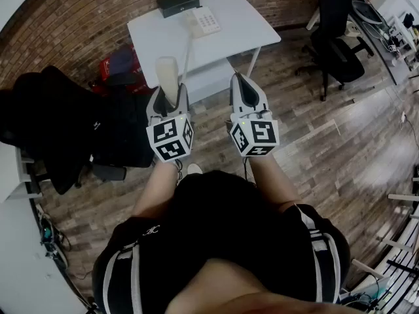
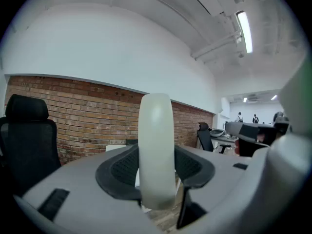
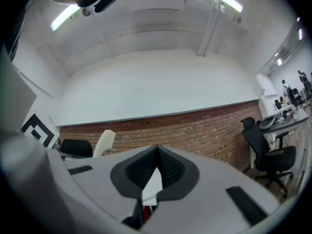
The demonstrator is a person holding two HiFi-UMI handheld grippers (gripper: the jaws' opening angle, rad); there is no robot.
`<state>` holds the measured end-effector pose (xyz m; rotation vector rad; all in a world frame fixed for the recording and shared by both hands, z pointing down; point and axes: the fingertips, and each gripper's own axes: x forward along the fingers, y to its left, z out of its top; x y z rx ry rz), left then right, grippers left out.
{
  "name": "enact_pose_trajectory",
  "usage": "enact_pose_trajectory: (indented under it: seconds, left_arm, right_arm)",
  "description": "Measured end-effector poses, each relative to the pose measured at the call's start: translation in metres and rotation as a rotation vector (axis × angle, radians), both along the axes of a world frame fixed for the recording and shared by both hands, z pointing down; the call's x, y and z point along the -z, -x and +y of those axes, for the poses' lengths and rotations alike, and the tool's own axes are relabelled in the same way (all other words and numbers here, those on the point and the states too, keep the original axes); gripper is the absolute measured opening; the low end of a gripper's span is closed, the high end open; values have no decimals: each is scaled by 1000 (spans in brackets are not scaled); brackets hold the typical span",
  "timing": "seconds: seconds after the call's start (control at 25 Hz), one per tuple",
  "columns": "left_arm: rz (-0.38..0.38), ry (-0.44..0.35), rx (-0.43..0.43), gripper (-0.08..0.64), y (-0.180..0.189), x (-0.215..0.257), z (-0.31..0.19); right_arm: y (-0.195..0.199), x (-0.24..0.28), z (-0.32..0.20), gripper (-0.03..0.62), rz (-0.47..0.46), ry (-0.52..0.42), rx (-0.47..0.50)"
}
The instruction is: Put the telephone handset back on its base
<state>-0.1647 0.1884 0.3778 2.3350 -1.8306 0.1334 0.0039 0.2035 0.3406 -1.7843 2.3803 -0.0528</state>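
My two tools hover over the wood-plank floor (image 1: 314,142), short of the one white surface (image 1: 236,34). The left tool (image 1: 170,95) clamps the single cream plastic handset (image 1: 166,70) upright. The right tool (image 1: 239,84) is closed and empty. The surface carries one white keypad telephone base (image 1: 206,20) and one black box (image 1: 177,2). One black swivel chair (image 1: 337,41) stands at right.

- Head view dim, muddy; white table (image 1: 229,38) is the brightest patch.
- Wood floor (image 1: 340,142) shows a faint sheen at right.
- Gripper views brighter, lit by ceiling tube lights (image 2: 243,30) that blow out white.
- Strong fisheye: brick wall (image 1: 78,18) bends, black corners in all views.
- Close handset (image 2: 156,150) soft, out of focus; far background sharper.
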Motion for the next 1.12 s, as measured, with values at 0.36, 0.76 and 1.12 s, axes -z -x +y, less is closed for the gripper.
enact_pose_trajectory:
  seconds: [0.36, 0.76, 1.12]
  left_arm:
    - [-2, -4, -18, 212, -1, 4, 6]
    - [1, 14, -35, 212, 14, -2, -2]
    - [19, 13, -54, 212, 37, -2, -22]
  right_arm:
    - [-4, 2, 5, -2, -13, -2, -47]
    - [17, 1, -2, -2, 5, 8, -47]
    - [43, 1, -22, -2, -10, 26, -49]
